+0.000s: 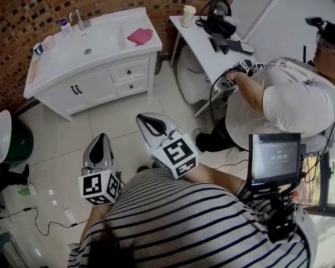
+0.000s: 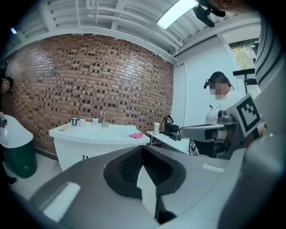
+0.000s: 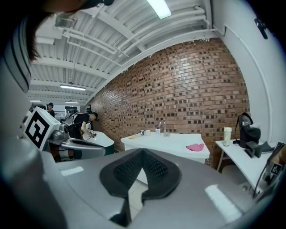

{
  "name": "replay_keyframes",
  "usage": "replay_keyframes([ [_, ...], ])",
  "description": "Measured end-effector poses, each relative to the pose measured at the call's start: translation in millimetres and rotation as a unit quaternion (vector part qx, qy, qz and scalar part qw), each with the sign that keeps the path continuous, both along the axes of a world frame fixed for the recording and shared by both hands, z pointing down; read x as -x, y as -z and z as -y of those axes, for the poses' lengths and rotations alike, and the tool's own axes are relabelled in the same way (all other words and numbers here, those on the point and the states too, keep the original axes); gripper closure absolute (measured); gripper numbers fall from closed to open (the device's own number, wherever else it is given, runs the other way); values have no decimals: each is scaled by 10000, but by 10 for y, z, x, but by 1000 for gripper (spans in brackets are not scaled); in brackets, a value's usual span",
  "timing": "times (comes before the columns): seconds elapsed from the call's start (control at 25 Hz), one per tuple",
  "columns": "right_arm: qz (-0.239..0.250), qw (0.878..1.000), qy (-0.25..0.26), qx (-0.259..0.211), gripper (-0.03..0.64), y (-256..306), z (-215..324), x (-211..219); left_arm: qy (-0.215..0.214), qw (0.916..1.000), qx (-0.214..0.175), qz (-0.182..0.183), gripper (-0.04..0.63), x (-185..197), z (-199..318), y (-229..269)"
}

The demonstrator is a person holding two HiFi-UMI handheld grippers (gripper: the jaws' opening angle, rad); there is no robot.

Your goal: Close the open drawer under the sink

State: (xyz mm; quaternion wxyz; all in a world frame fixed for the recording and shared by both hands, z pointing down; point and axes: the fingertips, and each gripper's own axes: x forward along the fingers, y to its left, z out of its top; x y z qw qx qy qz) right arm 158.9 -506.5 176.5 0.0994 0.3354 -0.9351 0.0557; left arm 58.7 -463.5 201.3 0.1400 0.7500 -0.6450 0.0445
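Under the vanity's front edge, near its right corner, the drawer looks ajar. Our left gripper and right gripper, both pinched together, empty, hang well apart from it; we'd press its face squarely.

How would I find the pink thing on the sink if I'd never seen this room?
Look for the white sink cabinet against the brick wall. On its top, at the end nearest the white table, lies the pink cloth. It is the only pink, crumpled thing there; the bottle stands upright by the faucet.
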Motion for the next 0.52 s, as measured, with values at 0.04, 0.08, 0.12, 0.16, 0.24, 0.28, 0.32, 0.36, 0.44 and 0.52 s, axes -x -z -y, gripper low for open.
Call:
replay_keyframes([
  [0.04, 2, 10000, 15, -2, 617, -2, 0, -15, 6, 10000, 0, 10, 581, -18, 0, -1],
  [0.08, -3, 10000, 32, -3, 617, -5, -8, -33, 10, 10000, -2, 12, 581, -44, -6, -5],
  [0.12, -6, 10000, 47, -8, 617, -9, -17, -51, 12, 10000, -9, 14, 581, -69, -12, -9],
  [0.16, 3, 10000, 62, -23, 617, -13, -23, -61, 15, 10000, -25, 25, 581, -86, -12, -12],
  [0.24, 40, 9999, 97, -62, 617, -18, -27, -66, 34, 10000, -54, 66, 581, -97, -10, -19],
  [0.28, 49, 9999, 117, -70, 617, -23, -32, -71, 48, 9999, -54, 78, 581, -105, -13, -26],
  [0.32, 52, 9999, 139, -68, 617, -28, -34, -79, 61, 9999, -47, 85, 581, -116, -15, -32],
  [0.36, 50, 9998, 161, -60, 617, -31, -32, -87, 72, 9999, -37, 88, 581, -130, -13, -36],
  [0.44, 43, 9998, 205, -30, 617, -35, -12, -103, 85, 9999, -13, 90, 581, -164, 6, -37],
  [0.52, 37, 9997, 249, 9, 617, -38, 17, -121, 98, 9999, 16, 89, 581, -200, 35, -38],
])
